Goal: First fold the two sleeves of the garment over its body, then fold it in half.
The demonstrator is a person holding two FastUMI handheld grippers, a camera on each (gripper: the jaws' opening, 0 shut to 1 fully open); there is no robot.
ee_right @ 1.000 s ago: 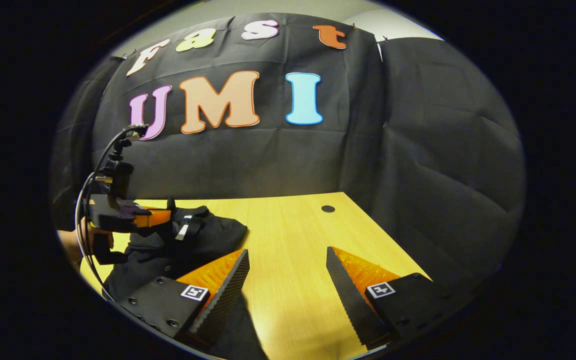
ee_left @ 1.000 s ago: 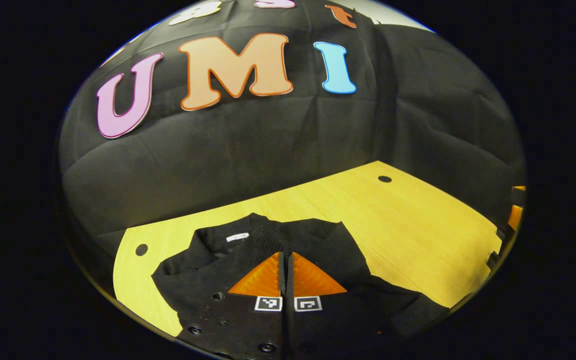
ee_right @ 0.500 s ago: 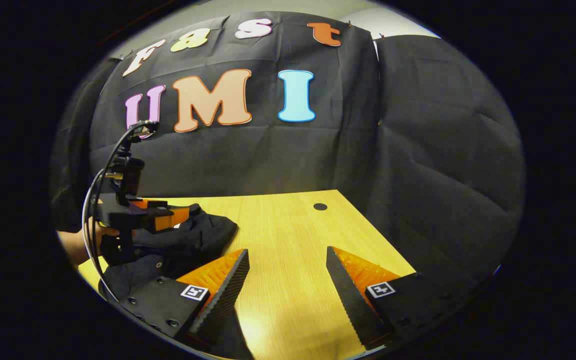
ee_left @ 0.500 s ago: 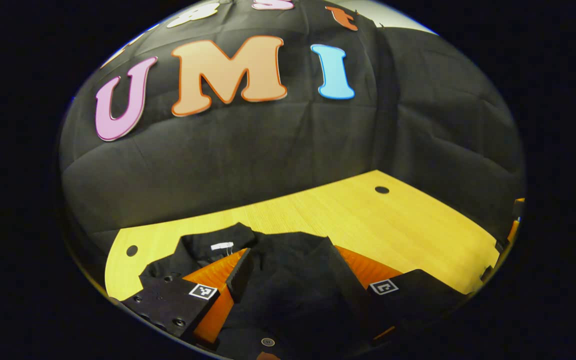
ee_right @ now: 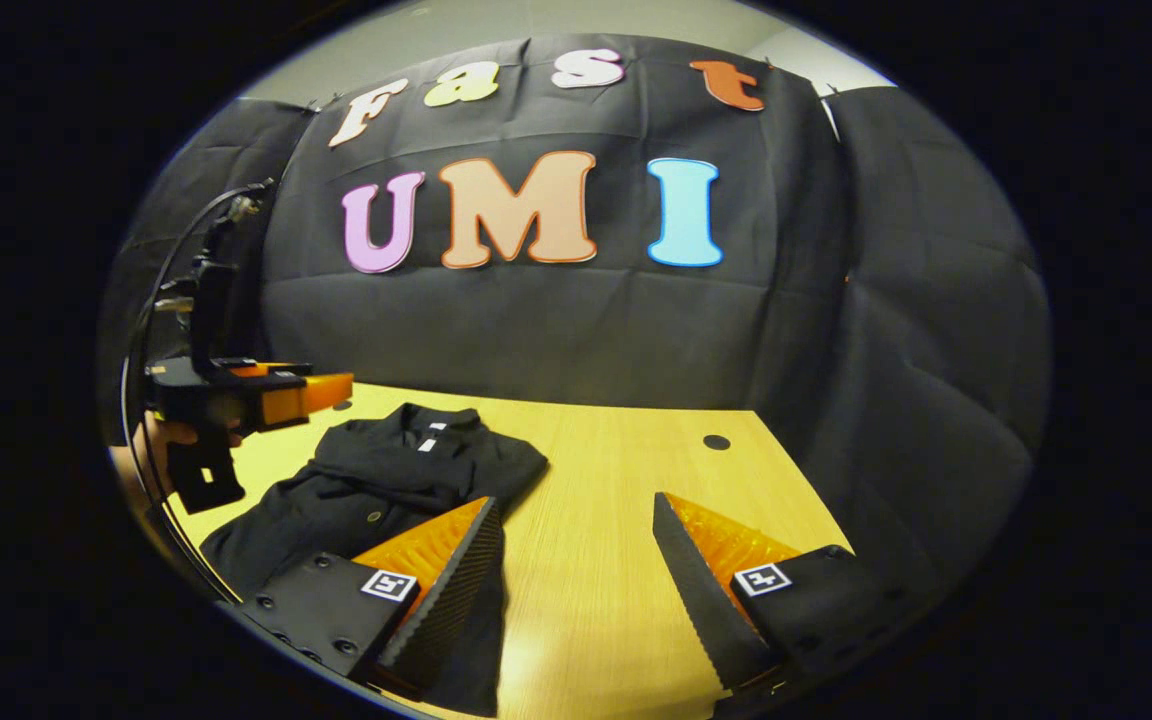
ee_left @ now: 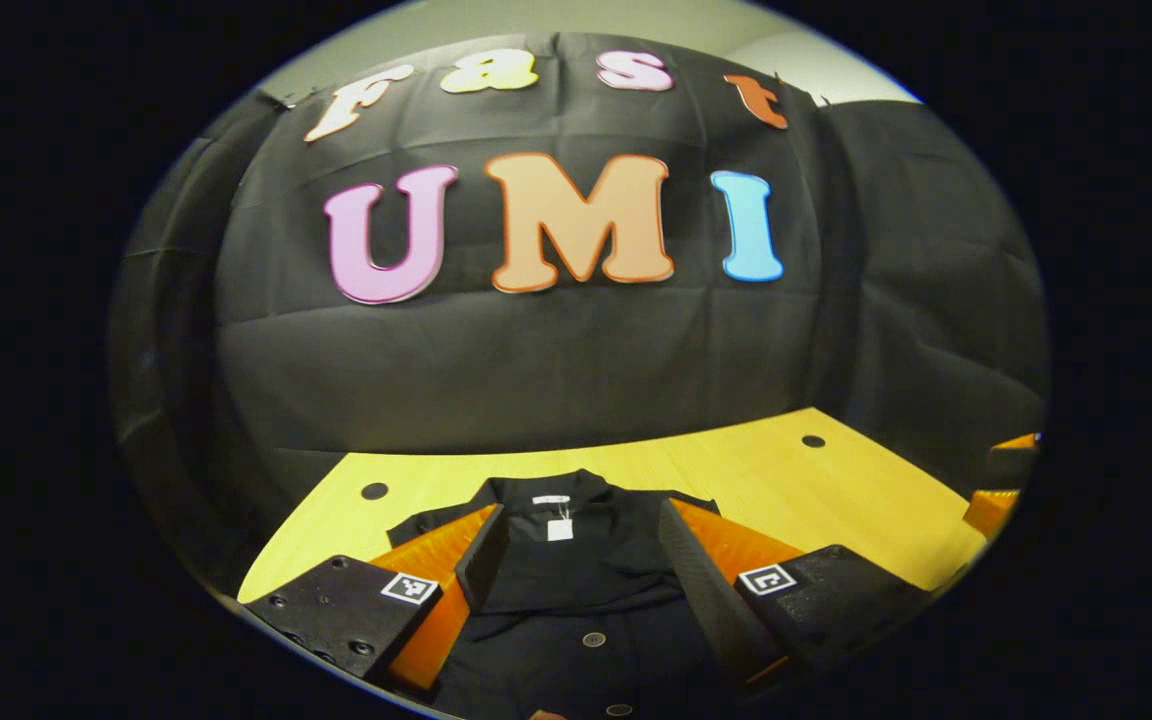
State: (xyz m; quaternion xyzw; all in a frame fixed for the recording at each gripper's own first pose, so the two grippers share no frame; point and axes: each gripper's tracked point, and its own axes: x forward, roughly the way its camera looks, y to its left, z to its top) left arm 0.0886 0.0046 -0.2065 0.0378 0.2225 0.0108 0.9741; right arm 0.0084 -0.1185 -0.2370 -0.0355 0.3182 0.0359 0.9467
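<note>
A black buttoned garment (ee_left: 576, 580) lies on the yellow wooden table (ee_left: 786, 470), its collar and white label facing the back wall and its sleeves lying over its body. My left gripper (ee_left: 581, 545) hangs open above the garment's collar end, holding nothing. In the right gripper view the same garment (ee_right: 386, 480) lies at the left, and the left gripper (ee_right: 331, 388), held by a hand (ee_right: 161, 440), floats above its far left side. My right gripper (ee_right: 576, 510) is open and low over bare table (ee_right: 616, 470). Its left finger overlaps the garment's near right edge.
The table has round holes near its back corners (ee_right: 716, 441) (ee_left: 374, 490). Black cloth walls close the back and right sides. Part of the right gripper (ee_left: 1001, 480) shows at the far right edge of the left gripper view.
My left gripper, shut on the garment a second ago, has opened, let go, then lifted and drawn back. The garment now lies flatter. The right gripper stays open.
</note>
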